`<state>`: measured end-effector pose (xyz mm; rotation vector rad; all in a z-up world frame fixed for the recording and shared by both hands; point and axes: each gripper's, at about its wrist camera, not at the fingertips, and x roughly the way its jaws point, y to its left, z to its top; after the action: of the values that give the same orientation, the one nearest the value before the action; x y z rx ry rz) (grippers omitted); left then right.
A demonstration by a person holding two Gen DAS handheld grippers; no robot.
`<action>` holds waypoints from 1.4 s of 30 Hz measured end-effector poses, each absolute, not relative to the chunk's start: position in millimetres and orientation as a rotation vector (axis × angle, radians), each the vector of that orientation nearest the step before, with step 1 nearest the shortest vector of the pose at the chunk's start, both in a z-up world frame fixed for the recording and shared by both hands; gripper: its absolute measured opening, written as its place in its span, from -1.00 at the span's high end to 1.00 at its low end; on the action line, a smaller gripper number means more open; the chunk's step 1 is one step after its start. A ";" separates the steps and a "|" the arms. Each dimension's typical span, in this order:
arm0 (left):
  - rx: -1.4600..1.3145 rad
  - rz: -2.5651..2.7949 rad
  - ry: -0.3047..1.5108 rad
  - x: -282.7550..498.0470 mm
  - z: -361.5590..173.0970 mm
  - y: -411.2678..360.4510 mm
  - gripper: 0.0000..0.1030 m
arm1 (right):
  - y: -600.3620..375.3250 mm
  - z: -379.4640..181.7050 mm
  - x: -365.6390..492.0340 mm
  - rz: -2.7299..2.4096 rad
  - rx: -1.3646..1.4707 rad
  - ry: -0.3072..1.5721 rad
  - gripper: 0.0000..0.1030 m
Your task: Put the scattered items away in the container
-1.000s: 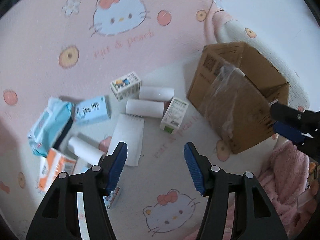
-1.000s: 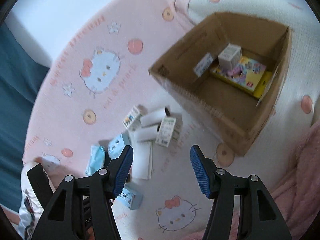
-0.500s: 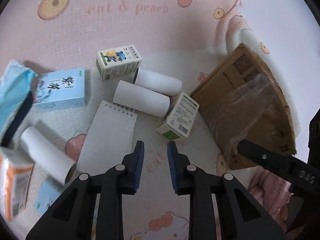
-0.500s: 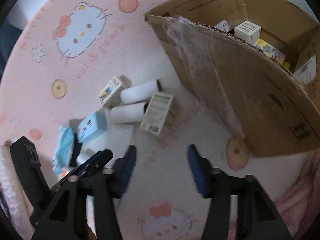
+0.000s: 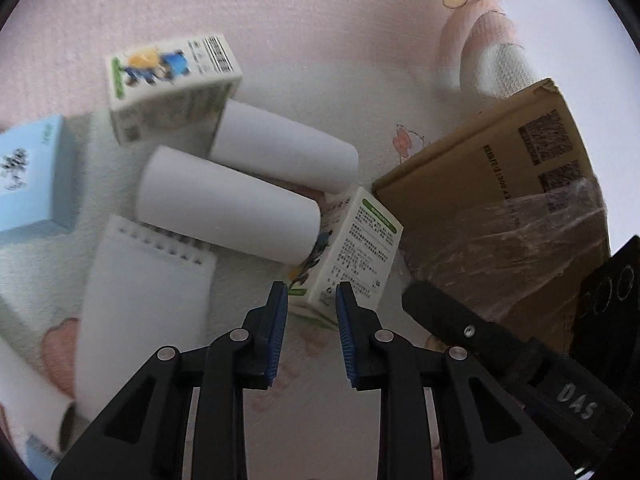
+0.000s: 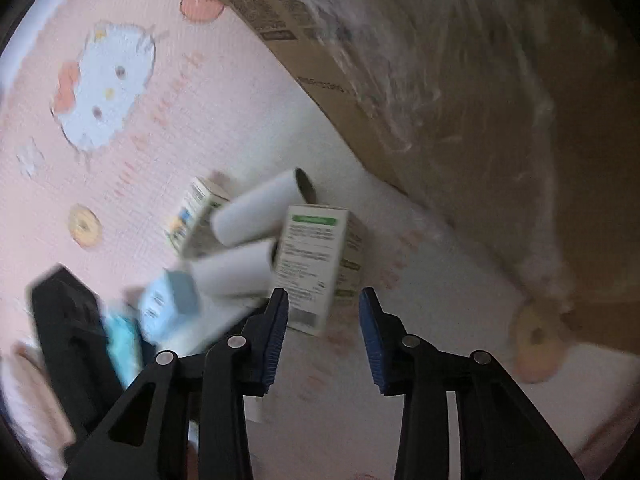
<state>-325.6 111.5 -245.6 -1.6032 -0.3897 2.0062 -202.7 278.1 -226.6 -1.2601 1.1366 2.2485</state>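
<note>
Down low over the clutter now with both tools, far closer than 1 second ago. Left gripper [image 5: 310, 300]: squeezed in from wide, then eased back a hair; part-open, clamping nothing, just nosing at the near corner of the green-labelled carton [image 5: 356, 248] without pressing on it. Right gripper [image 6: 322, 304]: likewise narrowed from wide, released and empty, framing that same carton's near end, seemingly short of contact, though hard to judge through the blur. Carton's place: flat on the pink mat [image 5: 320, 20], touching 1 of the 2 white rolls [image 5: 228, 204], just beside the cardboard box [image 5: 500, 184] wall. Scattered alongside: spiral notepad [image 5: 148, 292], cartoon carton [image 5: 168, 80], blue box [image 5: 28, 176]. Looks like the final line-up for a pick, 2 tools on 1 target; probably a squeeze next, then a short lift over that wall.
</note>
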 end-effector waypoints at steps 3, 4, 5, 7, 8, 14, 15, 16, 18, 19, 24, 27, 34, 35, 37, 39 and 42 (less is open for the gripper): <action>-1.592 1.991 -0.445 -325.8 -249.8 112.5 0.40 | 278.0 -229.4 -202.9 2.273 -1.156 1.160 0.34; -1.590 1.992 -0.459 -326.0 -250.9 111.6 0.40 | 277.5 -230.7 -204.2 2.278 -1.153 1.152 0.32; -1.586 1.988 -0.476 -326.1 -252.0 110.1 0.40 | 277.5 -231.5 -204.7 2.283 -1.151 1.145 0.28; -1.583 1.979 -0.503 -326.3 -254.1 107.2 0.39 | 276.4 -232.5 -203.8 2.293 -1.126 1.128 0.09; -1.580 1.976 -0.516 -325.9 -255.1 106.0 0.39 | 277.1 -233.9 -203.2 2.286 -1.118 1.131 0.07; -1.567 1.979 -0.552 -322.5 -258.0 105.1 0.40 | 276.3 -240.3 -190.3 2.217 -1.030 1.213 0.06; -1.570 1.972 -0.563 -323.5 -259.5 105.2 0.40 | 277.4 -242.3 -189.3 2.210 -1.028 1.231 0.06; -1.570 1.963 -0.568 -322.3 -260.4 106.1 0.39 | 278.0 -245.1 -188.9 2.203 -1.021 1.255 0.06; -1.564 1.966 -0.562 -319.1 -258.2 103.5 0.40 | 279.0 -248.8 -189.8 2.205 -1.024 1.281 0.06; -1.560 1.975 -0.562 -316.7 -257.9 102.9 0.40 | 279.3 -251.2 -189.7 2.216 -1.020 1.300 0.06; -1.565 1.964 -0.613 -306.5 -260.1 98.4 0.47 | 279.4 -256.8 -189.7 2.263 -1.014 1.370 0.26; -1.579 1.957 -0.629 -298.7 -259.4 93.7 0.49 | 273.7 -254.5 -189.6 2.294 -1.046 1.334 0.31; -1.661 1.988 -0.458 -266.8 -253.5 82.9 0.73 | 249.5 -252.8 -174.7 2.293 -1.232 1.325 0.33; -1.681 1.983 -0.436 -262.1 -254.4 80.3 0.77 | 244.3 -255.9 -172.7 2.291 -1.268 1.366 0.34; -1.716 2.004 -0.419 -253.4 -255.0 72.6 0.78 | 230.6 -262.7 -168.8 2.280 -1.357 1.448 0.34; -1.721 2.026 -0.455 -247.5 -253.0 61.4 0.78 | 223.1 -259.6 -167.3 2.292 -1.377 1.413 0.34; -1.710 2.063 -0.530 -244.6 -244.4 44.6 0.78 | 225.7 -247.0 -164.6 2.356 -1.346 1.371 0.34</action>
<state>-244.6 44.6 -244.4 -1.7097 -0.5305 2.0632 -164.6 225.7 -247.0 -1.3461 1.3709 2.3564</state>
